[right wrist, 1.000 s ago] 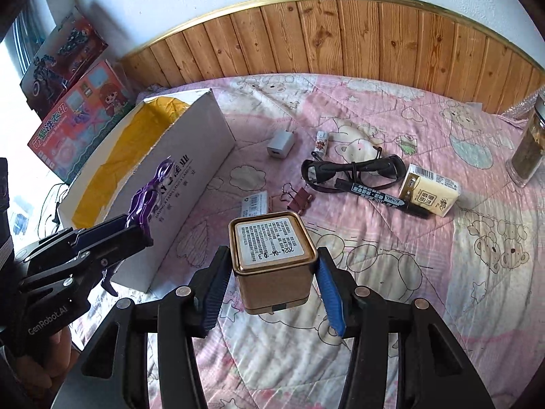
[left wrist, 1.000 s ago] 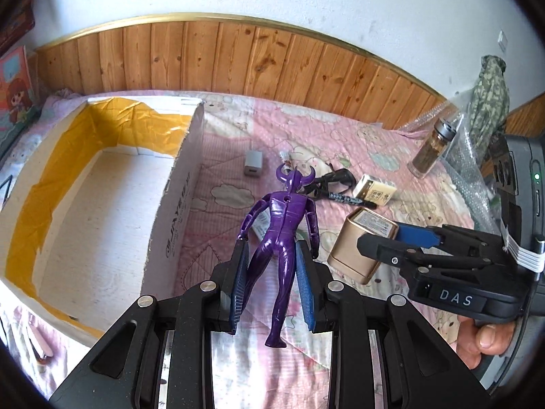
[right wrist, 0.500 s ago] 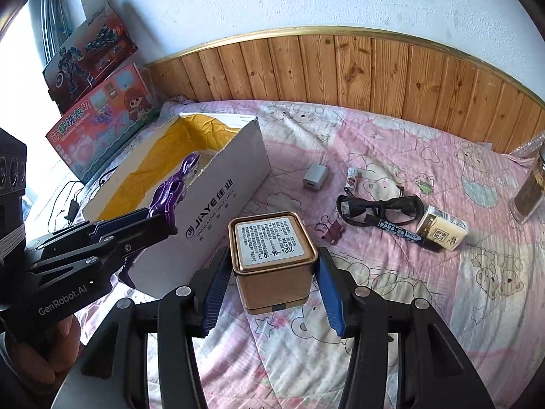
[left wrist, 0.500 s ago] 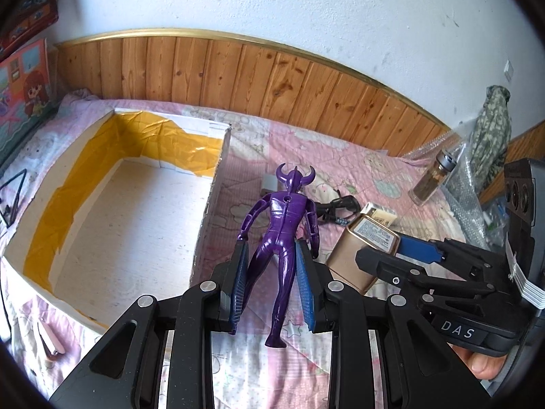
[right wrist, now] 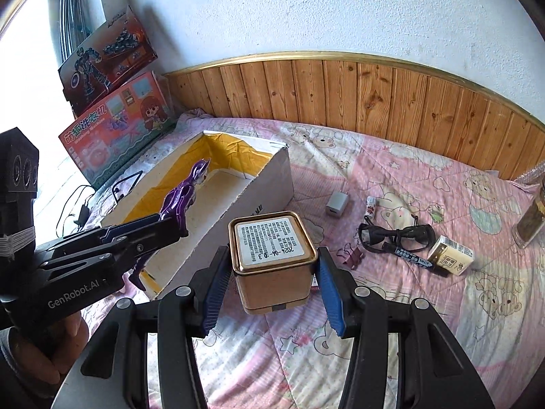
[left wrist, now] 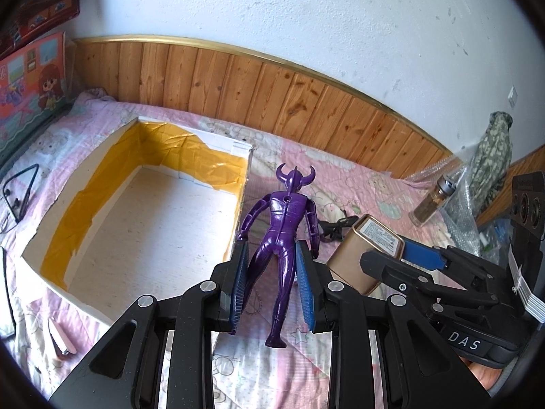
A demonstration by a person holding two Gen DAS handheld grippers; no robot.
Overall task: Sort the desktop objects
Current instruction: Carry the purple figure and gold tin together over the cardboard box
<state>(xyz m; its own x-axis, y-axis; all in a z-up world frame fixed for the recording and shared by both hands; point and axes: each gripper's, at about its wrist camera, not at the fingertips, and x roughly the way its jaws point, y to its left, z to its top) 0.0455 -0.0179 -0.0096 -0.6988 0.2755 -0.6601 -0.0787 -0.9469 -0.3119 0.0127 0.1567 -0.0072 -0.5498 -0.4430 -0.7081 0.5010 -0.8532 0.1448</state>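
Left gripper (left wrist: 272,284) was clamped on a purple horned figure (left wrist: 284,235) at the legs, held in the air by the near right corner of the open cardboard box (left wrist: 238,231). Right gripper (right wrist: 272,284) gripped a gold square tin (right wrist: 274,262), its label facing up, above the pink quilt (right wrist: 425,323) just right of the box's white side wall.

On the quilt beyond the tin: a grey charger (right wrist: 337,203), black glasses (right wrist: 395,233), a marker (right wrist: 410,257) and a small cream carton (right wrist: 449,255), lying close together. Two toy boxes (right wrist: 115,119) leaned against the wall behind the cardboard box.
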